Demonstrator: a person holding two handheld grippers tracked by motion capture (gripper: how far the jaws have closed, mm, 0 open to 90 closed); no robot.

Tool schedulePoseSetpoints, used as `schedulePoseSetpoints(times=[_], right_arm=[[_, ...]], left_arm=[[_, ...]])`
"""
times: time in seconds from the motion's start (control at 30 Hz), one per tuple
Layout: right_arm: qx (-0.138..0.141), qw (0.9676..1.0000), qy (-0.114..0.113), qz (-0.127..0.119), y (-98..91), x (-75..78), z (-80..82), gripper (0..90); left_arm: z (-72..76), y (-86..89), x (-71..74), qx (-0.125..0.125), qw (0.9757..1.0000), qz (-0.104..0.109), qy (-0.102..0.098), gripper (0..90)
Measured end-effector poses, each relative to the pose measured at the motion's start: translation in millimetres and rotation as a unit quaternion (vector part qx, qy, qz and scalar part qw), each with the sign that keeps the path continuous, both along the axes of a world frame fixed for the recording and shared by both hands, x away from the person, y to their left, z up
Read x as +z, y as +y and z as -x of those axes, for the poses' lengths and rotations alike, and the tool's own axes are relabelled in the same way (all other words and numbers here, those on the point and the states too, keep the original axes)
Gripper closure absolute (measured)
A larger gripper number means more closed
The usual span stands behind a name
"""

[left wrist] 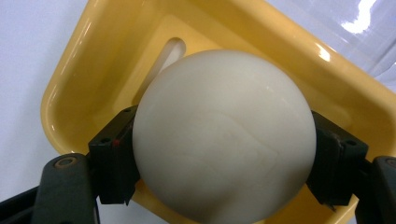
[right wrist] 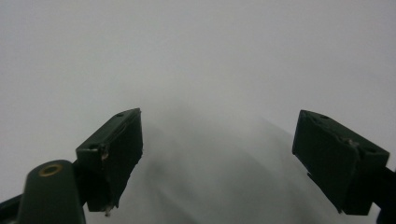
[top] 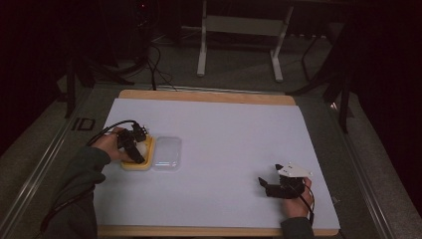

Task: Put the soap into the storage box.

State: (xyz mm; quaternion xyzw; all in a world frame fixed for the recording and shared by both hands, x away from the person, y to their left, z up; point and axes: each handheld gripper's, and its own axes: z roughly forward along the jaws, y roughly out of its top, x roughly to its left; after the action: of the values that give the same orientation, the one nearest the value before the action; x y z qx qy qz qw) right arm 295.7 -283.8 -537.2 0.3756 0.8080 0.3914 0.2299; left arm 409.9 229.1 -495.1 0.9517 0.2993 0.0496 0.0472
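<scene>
Right now the L gripper (left wrist: 219,154) has its jaws clamped on a white ball (left wrist: 224,135), one pad on each side, directly over a yellow tray (left wrist: 70,93). In the high view the L gripper (top: 132,142) sits at the table's left w/ the tray (top: 142,164) under it, and a clear plastic lid (top: 167,153) lies just beside the tray on its right, touching or nearly so. Can't tell whether the ball rests on the tray floor or hangs a bit above it; the tray's slot (left wrist: 170,51) shows behind the ball.

R gripper (top: 268,188) is well apart, near the front right of the white table (top: 239,134), jaws spread wide w/ nothing between them, pointing at bare surface (right wrist: 210,70).

Step in hand, as I judge it: ball either being set into the tray or lifted out, prob. the former given the lid waiting alongside. If placing, next move calls for lowering until the ball seats, then opening the pads gently so it doesn't roll. After that the lid likely needs picking up; it's thin and slick, so grip an edge.
</scene>
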Motion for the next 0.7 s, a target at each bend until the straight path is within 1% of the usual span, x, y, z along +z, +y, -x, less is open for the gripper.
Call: schedulePoseSetpoints(times=[0.1, 0.23, 0.33, 0.53, 0.7], right_arm=[[0.000, 1.0000, 0.000, 0.001, 0.1, 0.0, 0.0, 16.0], [0.000, 1.0000, -0.001, 0.001, 0.3, -0.1, 0.1, 16.0], [0.001, 1.0000, -0.001, 0.002, 0.4, -0.1, 0.0, 16.0], [0.001, 1.0000, 0.000, 0.002, 0.5, -0.2, 0.0, 16.0], [0.001, 1.0000, -0.001, 0.003, 0.5, -0.2, 0.0, 16.0]], left_arm=[[0.1, 0.7, -0.1, -0.001, 1.0000, 0.002, -0.002, 23.7], [1.1, 2.6, -0.9, 0.002, 0.9999, 0.011, -0.008, 23.3], [1.5, 3.4, -1.8, 0.005, 0.9998, 0.017, -0.013, 20.9], [1.1, 2.0, -1.7, 0.005, 0.9997, 0.018, -0.014, 15.1], [1.8, 4.1, -1.9, 0.007, 0.9994, 0.030, -0.015, 12.0]])
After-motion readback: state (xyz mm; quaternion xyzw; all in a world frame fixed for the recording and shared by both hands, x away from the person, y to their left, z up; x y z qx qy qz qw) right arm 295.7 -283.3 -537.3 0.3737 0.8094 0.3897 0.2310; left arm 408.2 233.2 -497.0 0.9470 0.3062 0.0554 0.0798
